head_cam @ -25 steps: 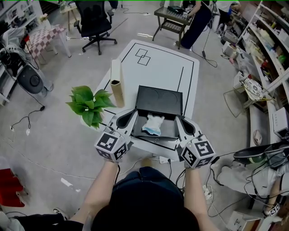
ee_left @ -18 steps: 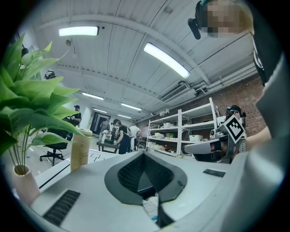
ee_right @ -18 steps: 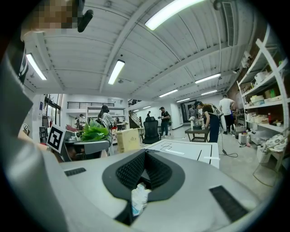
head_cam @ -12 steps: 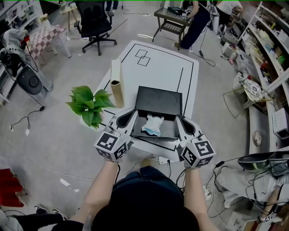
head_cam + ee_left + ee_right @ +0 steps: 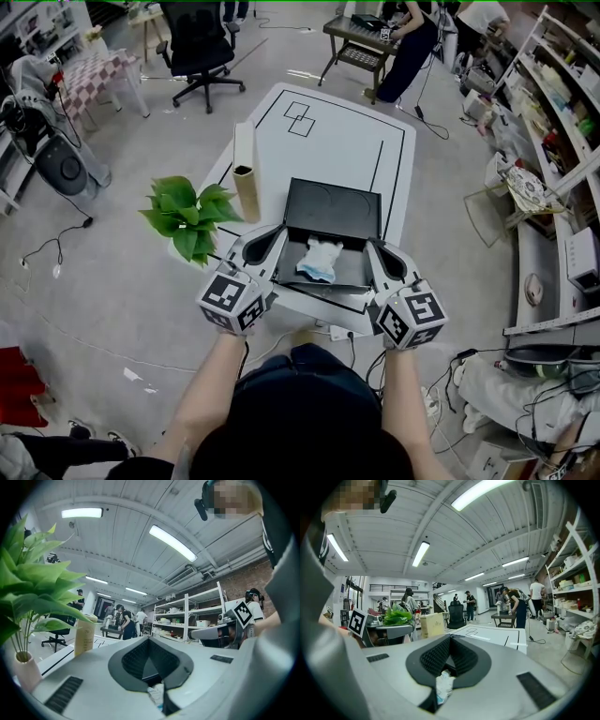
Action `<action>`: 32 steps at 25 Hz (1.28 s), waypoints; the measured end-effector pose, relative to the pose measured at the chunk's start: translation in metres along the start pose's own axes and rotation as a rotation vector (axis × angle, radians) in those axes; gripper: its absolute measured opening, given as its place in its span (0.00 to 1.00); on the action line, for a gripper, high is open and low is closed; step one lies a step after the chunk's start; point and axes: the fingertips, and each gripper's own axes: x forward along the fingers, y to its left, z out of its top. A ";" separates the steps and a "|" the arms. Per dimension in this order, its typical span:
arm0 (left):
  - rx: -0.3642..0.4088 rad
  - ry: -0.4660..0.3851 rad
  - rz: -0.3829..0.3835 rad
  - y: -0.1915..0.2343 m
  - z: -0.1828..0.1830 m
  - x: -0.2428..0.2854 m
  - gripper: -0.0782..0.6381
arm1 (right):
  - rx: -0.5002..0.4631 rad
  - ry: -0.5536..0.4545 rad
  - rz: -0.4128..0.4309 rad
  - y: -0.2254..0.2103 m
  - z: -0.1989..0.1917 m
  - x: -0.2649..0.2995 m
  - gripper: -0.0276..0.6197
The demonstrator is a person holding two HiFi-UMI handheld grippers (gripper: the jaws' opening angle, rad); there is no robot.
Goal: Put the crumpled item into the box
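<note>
A white and blue crumpled item [image 5: 317,260] lies inside the open black box [image 5: 333,202] on the white table [image 5: 328,141]. My left gripper [image 5: 279,232] is at the box's near left corner, and its jaws meet at the tip with nothing in them. My right gripper [image 5: 372,246] is at the near right corner, also shut and empty. In the left gripper view the left gripper [image 5: 150,640] has the crumpled item [image 5: 157,694] showing below its joined tips. The right gripper view shows the right gripper [image 5: 450,638] and the item [image 5: 443,684] the same way.
A potted green plant [image 5: 187,216] stands at the table's left edge, close to my left gripper. A tall beige carton [image 5: 244,173] stands behind it. An office chair [image 5: 197,47] and a person [image 5: 408,42] at a small table are far back. Shelves [image 5: 562,84] line the right.
Both grippers, the box and the crumpled item stay where they were. Only the head view shifts slightly, and things on the floor at lower right have moved.
</note>
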 end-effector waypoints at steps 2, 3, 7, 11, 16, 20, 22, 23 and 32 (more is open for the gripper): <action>0.000 -0.002 0.002 0.001 0.002 -0.001 0.11 | -0.002 0.000 0.000 0.001 0.001 0.000 0.05; 0.000 -0.004 0.003 0.001 0.002 -0.001 0.11 | -0.002 0.000 0.000 0.001 0.001 0.000 0.05; -0.003 -0.004 0.004 0.002 0.002 0.000 0.11 | -0.006 -0.002 -0.001 0.001 0.001 0.002 0.05; -0.006 -0.001 0.002 0.003 0.000 0.002 0.11 | -0.009 0.000 -0.004 -0.001 0.000 0.003 0.05; -0.008 0.002 0.000 0.003 0.000 0.004 0.11 | -0.010 0.001 -0.007 -0.002 0.001 0.003 0.05; -0.009 0.002 -0.002 0.004 0.000 0.007 0.11 | -0.009 0.002 -0.011 -0.005 0.001 0.004 0.05; -0.010 0.002 -0.002 0.004 -0.001 0.007 0.11 | -0.009 0.002 -0.011 -0.005 0.001 0.004 0.05; -0.011 0.002 -0.001 0.005 -0.001 0.007 0.11 | -0.009 0.002 -0.011 -0.006 0.000 0.005 0.05; -0.019 0.012 0.001 0.008 -0.007 0.011 0.11 | -0.005 0.007 -0.008 -0.008 -0.002 0.010 0.05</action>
